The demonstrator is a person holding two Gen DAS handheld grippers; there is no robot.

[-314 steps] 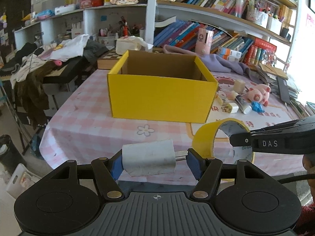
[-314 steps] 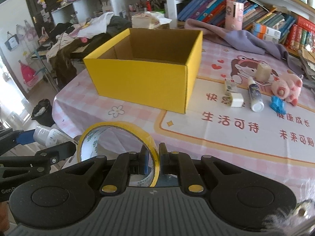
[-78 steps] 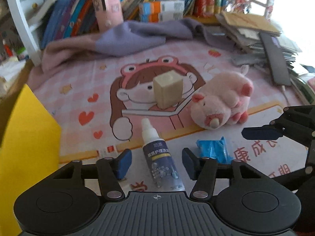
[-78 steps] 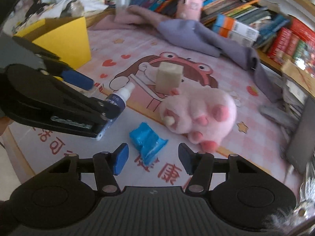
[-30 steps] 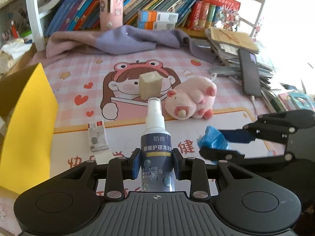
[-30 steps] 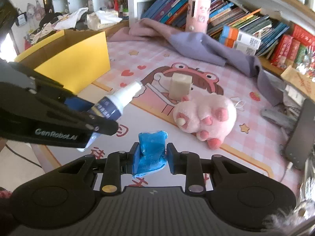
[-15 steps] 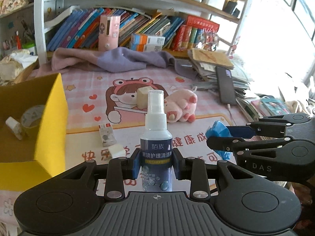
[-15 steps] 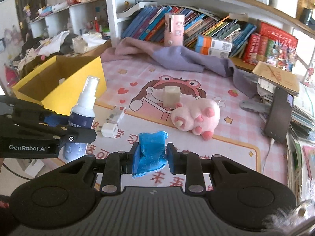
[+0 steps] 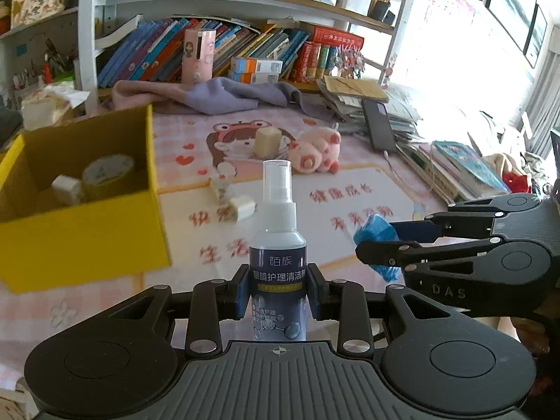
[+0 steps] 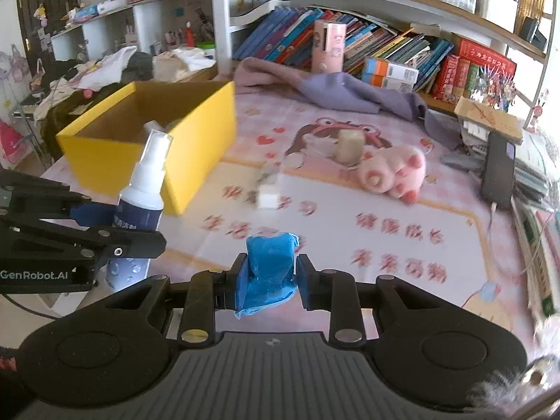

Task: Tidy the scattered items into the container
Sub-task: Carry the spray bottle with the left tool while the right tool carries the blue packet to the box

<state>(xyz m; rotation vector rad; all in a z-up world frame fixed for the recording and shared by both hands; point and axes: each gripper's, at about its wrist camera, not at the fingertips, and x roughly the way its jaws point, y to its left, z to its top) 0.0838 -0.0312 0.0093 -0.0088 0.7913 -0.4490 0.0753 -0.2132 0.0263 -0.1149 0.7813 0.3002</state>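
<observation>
My left gripper (image 9: 278, 292) is shut on a dark blue spray bottle (image 9: 278, 245) with a white pump, held upright above the table; the spray bottle (image 10: 141, 203) also shows at the left of the right wrist view. My right gripper (image 10: 267, 276) is shut on a crumpled blue packet (image 10: 267, 269), and that blue packet (image 9: 376, 236) appears at the right of the left wrist view. The yellow box (image 9: 80, 238) stands to the left with a tape roll (image 9: 106, 171) and a white charger (image 9: 66, 189) inside. Still on the mat lie a pink pig plush (image 9: 315, 154), a beige block (image 9: 267, 141) and a small white cube (image 9: 241, 210).
A pink cartoon mat (image 10: 385, 238) covers the table. A purple cloth (image 9: 224, 96) and bookshelves (image 9: 245, 52) line the far edge. A phone (image 10: 498, 171) and stacked books (image 9: 455, 161) crowd the right side. Clothes pile up beyond the yellow box (image 10: 196, 147).
Both grippers have drawn back and risen with their loads, swinging left, so the yellow box and its contents have come into view and the table items look smaller.
</observation>
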